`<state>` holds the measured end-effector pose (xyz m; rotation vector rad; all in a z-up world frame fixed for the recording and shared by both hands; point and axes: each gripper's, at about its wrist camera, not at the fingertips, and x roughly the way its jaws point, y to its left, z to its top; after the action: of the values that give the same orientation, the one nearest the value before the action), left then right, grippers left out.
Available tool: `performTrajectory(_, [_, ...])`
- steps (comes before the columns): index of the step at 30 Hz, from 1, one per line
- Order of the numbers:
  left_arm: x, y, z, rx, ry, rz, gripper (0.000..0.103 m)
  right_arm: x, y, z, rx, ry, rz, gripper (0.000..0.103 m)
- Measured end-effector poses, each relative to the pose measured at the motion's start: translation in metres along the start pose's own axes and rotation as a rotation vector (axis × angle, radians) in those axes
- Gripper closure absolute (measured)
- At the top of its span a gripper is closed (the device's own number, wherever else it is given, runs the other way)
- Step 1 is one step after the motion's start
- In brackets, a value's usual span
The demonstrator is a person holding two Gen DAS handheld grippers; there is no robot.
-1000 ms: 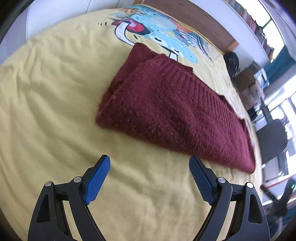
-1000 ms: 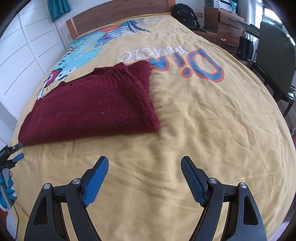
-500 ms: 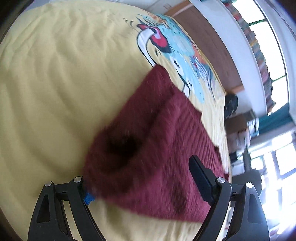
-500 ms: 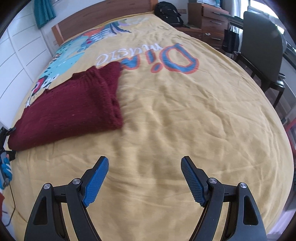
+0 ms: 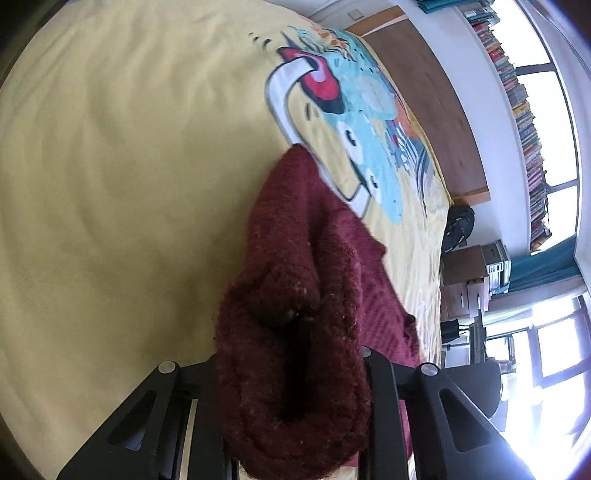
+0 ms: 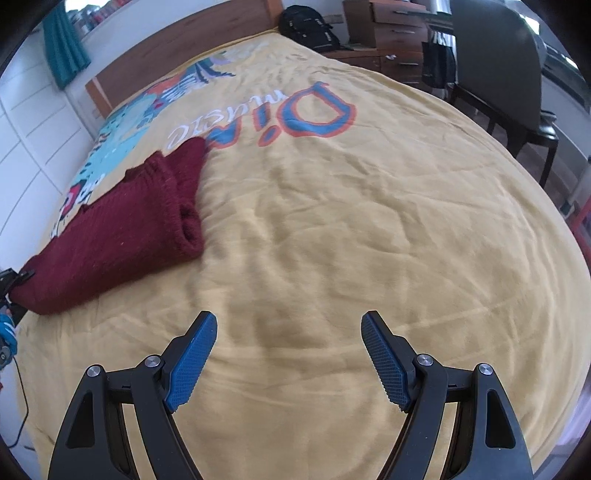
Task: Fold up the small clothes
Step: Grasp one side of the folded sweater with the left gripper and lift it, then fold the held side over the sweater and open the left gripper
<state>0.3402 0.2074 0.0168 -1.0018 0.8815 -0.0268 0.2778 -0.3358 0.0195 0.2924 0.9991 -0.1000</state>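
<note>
A folded dark red knitted sweater [image 5: 314,266] lies on the yellow bedspread [image 5: 110,184]. My left gripper [image 5: 291,387] is shut on the sweater's near corner, which bunches up between the jaws and hides the fingertips. In the right wrist view the sweater [image 6: 122,229] lies at the left, and the left gripper [image 6: 14,284] shows at its left end by the frame edge. My right gripper [image 6: 288,332] is open and empty, hovering over bare bedspread well to the right of the sweater.
The bedspread [image 6: 369,221] has a cartoon print [image 5: 354,122] and lettering [image 6: 280,114]. A wooden headboard [image 6: 177,40] is at the far end. A black backpack [image 6: 306,22], wooden drawers [image 6: 399,40] and a dark chair [image 6: 509,85] stand beside the bed on the right.
My left gripper moved forward onto the sweater's near corner and shut on it. My right gripper stayed open and shifted right, away from the sweater.
</note>
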Motion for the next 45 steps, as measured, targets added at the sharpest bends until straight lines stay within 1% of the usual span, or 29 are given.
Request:
performTrajectory(4, [-0.001,-0.027,0.002,-0.010,0.004,-0.004,0.085,-0.006,-0.017,-0.002,0.037,-0.017,0.010,0.022])
performTrajectory(9, [0.003,-0.066,-0.007,-0.001,0.018,-0.008,0.085,-0.011,-0.041,-0.005,0.079,-0.033,0.022,0.022])
performTrajectory(15, [0.022,-0.116,-0.024,-0.013,0.039,-0.051,0.086,-0.018,-0.070,-0.008,0.131,-0.054,0.034,0.022])
performTrajectory(20, [0.044,-0.157,-0.043,0.001,0.066,-0.082,0.086,-0.028,-0.098,-0.007,0.170,-0.080,0.018,0.022])
performTrajectory(24, [0.070,-0.192,-0.070,0.056,0.110,-0.088,0.086,-0.036,-0.120,-0.007,0.198,-0.102,0.001,0.022])
performTrajectory(28, [0.101,-0.221,-0.105,0.108,0.165,-0.091,0.086,-0.043,-0.145,-0.012,0.234,-0.114,-0.021,0.022])
performTrajectory(32, [0.131,-0.240,-0.144,0.165,0.226,-0.080,0.086,-0.046,-0.169,-0.021,0.270,-0.114,-0.043,0.022])
performTrajectory(36, [0.154,-0.255,-0.186,0.253,0.278,-0.057,0.086,-0.051,-0.192,-0.034,0.310,-0.114,-0.066,0.022])
performTrajectory(38, [0.163,-0.263,-0.206,0.318,0.294,-0.027,0.086,-0.053,-0.202,-0.041,0.329,-0.113,-0.075,0.022])
performTrajectory(39, [0.169,-0.265,-0.217,0.361,0.297,0.000,0.086,-0.053,-0.204,-0.043,0.334,-0.114,-0.077,0.022])
performTrajectory(43, [0.183,-0.263,-0.248,0.445,0.316,0.079,0.086,-0.056,-0.214,-0.051,0.349,-0.120,-0.081,0.022])
performTrajectory(45, [0.187,-0.260,-0.260,0.470,0.320,0.103,0.086,-0.056,-0.216,-0.054,0.352,-0.122,-0.080,0.022])
